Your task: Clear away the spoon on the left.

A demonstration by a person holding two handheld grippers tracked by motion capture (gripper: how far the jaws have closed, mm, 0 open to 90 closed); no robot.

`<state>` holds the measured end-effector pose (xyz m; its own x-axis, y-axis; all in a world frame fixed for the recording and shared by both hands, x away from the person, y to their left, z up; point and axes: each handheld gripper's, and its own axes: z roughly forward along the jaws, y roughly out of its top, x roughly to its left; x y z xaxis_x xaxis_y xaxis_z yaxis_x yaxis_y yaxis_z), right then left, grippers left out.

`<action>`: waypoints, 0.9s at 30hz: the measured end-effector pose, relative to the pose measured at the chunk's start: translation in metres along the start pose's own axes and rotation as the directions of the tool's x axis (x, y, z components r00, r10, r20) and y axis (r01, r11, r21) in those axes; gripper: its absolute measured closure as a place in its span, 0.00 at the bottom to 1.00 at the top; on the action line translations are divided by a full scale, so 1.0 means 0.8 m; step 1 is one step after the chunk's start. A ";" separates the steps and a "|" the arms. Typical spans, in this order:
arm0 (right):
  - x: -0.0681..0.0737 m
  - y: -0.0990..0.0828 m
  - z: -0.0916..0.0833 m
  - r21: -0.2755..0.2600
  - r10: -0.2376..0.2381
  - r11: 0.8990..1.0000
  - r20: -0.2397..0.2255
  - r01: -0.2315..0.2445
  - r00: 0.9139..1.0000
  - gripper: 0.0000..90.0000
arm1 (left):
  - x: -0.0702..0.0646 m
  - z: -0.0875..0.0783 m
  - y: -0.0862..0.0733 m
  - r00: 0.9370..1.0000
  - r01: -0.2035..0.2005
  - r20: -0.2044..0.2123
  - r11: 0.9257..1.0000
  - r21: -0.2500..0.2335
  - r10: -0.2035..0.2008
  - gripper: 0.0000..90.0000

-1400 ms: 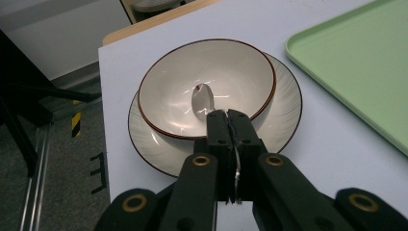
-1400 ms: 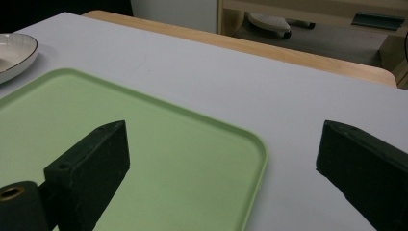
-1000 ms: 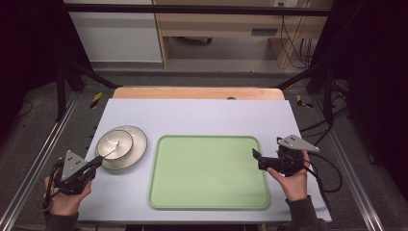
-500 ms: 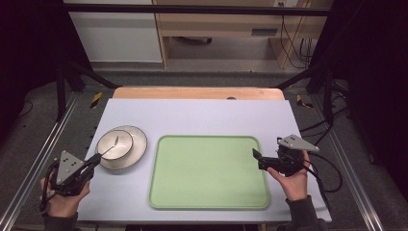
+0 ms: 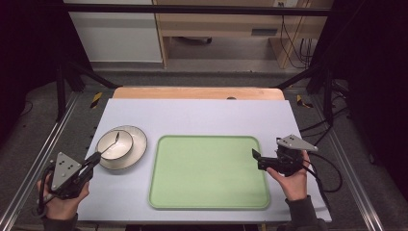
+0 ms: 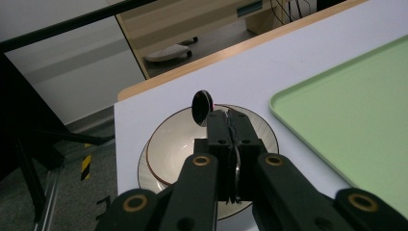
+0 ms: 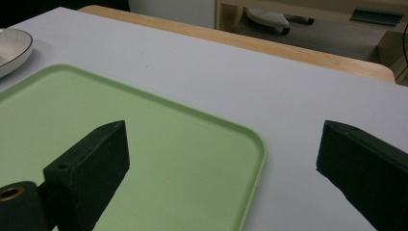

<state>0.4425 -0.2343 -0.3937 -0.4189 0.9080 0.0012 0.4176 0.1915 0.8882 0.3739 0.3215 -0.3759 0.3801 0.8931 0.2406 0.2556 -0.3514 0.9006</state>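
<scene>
Left tongs (image 6: 230,126) pinch a spoon (image 6: 202,107) above the bowl (image 6: 169,149); right tongs (image 7: 221,168) spread, well apart.

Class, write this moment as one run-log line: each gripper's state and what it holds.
left gripper: shut on spoon, above bowl on plate | right gripper: open, holding nothing, by green tray

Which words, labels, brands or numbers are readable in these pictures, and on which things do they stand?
None can be read.
Spoon, bowl, plate, tray: no print visible.
Grey label on the wooden furniture behind the table: too small and blurred to read.
</scene>
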 end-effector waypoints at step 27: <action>0.002 -0.001 0.004 0.019 0.003 1.000 -0.007 -0.003 1.000 0.05 | -0.035 -0.007 0.023 0.996 -0.070 0.050 0.996 -0.063 0.073 0.99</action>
<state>0.4442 -0.2320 -0.3958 -0.4233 0.9060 0.0071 0.4343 0.1961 0.8792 0.3626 0.2913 -0.3637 0.4421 0.8497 0.2875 0.1715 -0.3946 0.9027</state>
